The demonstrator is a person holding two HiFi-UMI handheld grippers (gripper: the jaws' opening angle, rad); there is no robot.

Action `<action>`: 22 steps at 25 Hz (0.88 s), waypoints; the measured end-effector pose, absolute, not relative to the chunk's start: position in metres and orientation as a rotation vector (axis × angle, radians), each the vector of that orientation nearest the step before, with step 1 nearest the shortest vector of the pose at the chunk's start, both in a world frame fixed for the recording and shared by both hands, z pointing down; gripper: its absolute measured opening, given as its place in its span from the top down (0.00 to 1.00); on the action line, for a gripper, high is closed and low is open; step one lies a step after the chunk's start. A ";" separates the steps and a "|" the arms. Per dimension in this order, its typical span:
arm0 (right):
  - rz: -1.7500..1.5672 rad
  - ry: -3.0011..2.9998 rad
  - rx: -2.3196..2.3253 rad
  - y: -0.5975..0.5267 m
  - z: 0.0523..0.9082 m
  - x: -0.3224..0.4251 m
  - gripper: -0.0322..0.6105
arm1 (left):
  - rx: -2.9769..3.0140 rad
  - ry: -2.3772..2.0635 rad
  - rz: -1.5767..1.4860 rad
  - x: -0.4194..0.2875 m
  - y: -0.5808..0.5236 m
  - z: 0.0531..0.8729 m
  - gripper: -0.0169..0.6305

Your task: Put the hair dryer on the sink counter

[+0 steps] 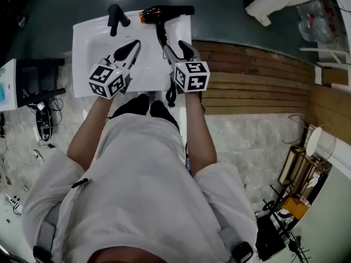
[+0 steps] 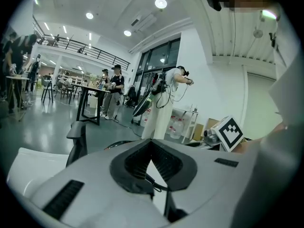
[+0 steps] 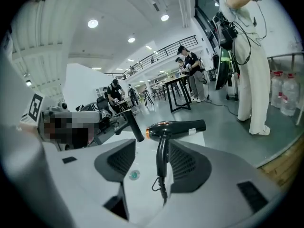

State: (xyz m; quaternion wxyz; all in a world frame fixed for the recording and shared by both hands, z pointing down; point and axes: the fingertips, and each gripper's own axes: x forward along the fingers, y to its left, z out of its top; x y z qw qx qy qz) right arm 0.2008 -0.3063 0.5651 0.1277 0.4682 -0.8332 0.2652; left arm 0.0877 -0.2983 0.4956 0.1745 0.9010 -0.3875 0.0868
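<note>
Your hair dryer (image 1: 164, 12) lay across the back ledge of the white sink (image 1: 88, 37), just beside the black faucet (image 1: 116, 16). Its handle pointed back toward you over the basin, and its cord (image 3: 160, 184) trailed off the near edge.

Your right gripper (image 1: 178, 49) had its jaws well apart. The handle stood in the gap between them and seemed to touch neither pad (it sat closer to the right-hand one, so I can't fully rule out contact). Your left gripper (image 1: 130, 48) hung over the basin with its jaws closed together on nothing.

By my reading, the placing itself was done, since the dryer rested on the sink's own ledge with no grip on it. What remained looked small: drawing the right gripper back without catching the handle or the cord.
</note>
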 end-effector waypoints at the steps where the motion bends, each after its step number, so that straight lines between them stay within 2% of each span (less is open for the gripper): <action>1: 0.771 -2.435 1.364 -0.302 0.561 0.202 0.61 | 2.556 -1.100 0.246 0.088 -0.296 0.494 0.98; 7: 0.771 -2.499 1.388 -0.274 0.535 0.207 0.67 | 2.584 -1.092 0.234 0.083 -0.283 0.481 0.98; 14: 0.795 -2.567 1.510 -0.248 0.500 0.209 0.87 | 2.637 -1.066 0.181 0.073 -0.275 0.456 0.98; 22: 0.672 -2.570 1.614 -0.227 0.459 0.205 0.90 | 2.677 -1.027 0.128 0.046 -0.271 0.440 0.98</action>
